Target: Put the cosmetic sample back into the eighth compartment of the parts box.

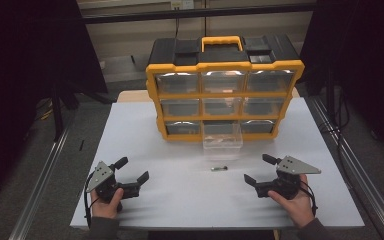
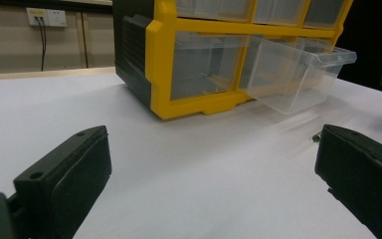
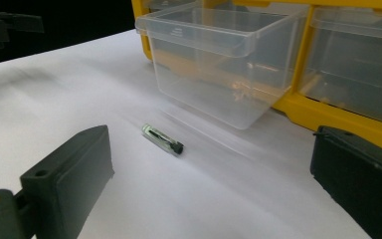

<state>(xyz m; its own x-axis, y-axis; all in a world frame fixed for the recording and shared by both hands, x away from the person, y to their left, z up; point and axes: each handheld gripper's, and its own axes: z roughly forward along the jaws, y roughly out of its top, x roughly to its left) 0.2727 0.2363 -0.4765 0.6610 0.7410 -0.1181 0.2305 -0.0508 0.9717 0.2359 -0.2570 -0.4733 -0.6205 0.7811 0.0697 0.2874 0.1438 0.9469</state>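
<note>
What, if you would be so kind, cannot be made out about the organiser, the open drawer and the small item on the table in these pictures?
- Organiser: contents of its closed drawers, high view; glare and cloudy plastic hide them.
- Pulled-out drawer: whether anything lies inside, right gripper view; reflections confuse it.
- Small tube: what it holds or is, too small in high view.
- Organiser's top rows, both gripper views: cut off by the upper edge.

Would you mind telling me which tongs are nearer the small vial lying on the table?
Right. The right tongs sit just right of the vial, open toward it; the left tongs are farther off on its left.
</note>
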